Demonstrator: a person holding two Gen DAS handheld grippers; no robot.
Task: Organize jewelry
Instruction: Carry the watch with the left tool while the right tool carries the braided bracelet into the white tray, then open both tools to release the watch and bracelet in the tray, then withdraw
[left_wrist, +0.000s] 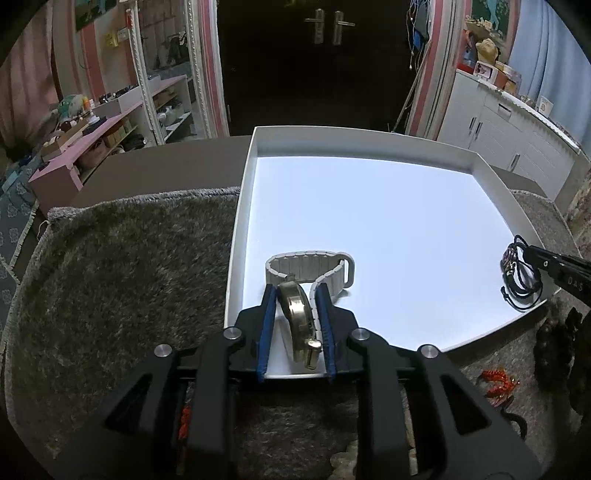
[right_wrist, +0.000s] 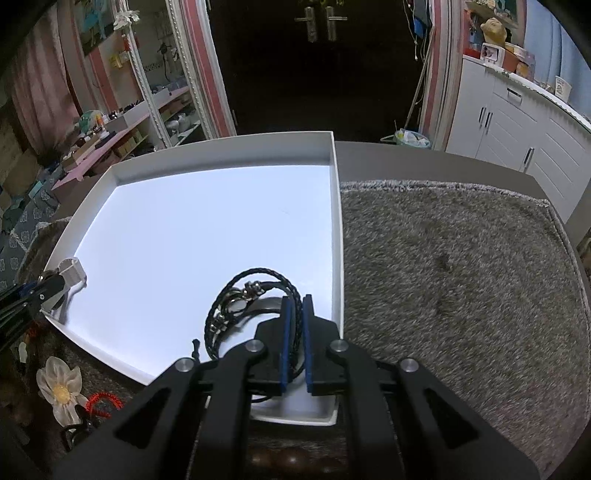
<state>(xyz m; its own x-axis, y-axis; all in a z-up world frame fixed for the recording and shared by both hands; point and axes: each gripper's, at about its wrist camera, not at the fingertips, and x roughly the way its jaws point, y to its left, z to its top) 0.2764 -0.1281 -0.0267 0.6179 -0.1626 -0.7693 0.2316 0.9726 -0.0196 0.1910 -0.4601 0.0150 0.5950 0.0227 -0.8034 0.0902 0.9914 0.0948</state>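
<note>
A white tray (left_wrist: 236, 236) lies on a grey shaggy mat. My left gripper (left_wrist: 295, 291) is shut on a watch (left_wrist: 301, 321) with a gold case and a white link band, over the tray's near left corner. My right gripper (right_wrist: 296, 302) is shut on a black braided bracelet (right_wrist: 236, 306) over the tray's (right_wrist: 338, 221) near right part. The right gripper's tip also shows in the left wrist view (left_wrist: 528, 254) with the bracelet (left_wrist: 517, 277). The left gripper and watch band (right_wrist: 72, 273) show at the left edge of the right wrist view.
On the mat in front of the tray lie a red bead bracelet (left_wrist: 495, 384), dark brown beads (left_wrist: 554, 339), a white fabric flower (right_wrist: 61, 387) and a red cord (right_wrist: 103, 402). The grey mat (right_wrist: 461, 277) spreads right of the tray. Shelves and cabinets stand behind.
</note>
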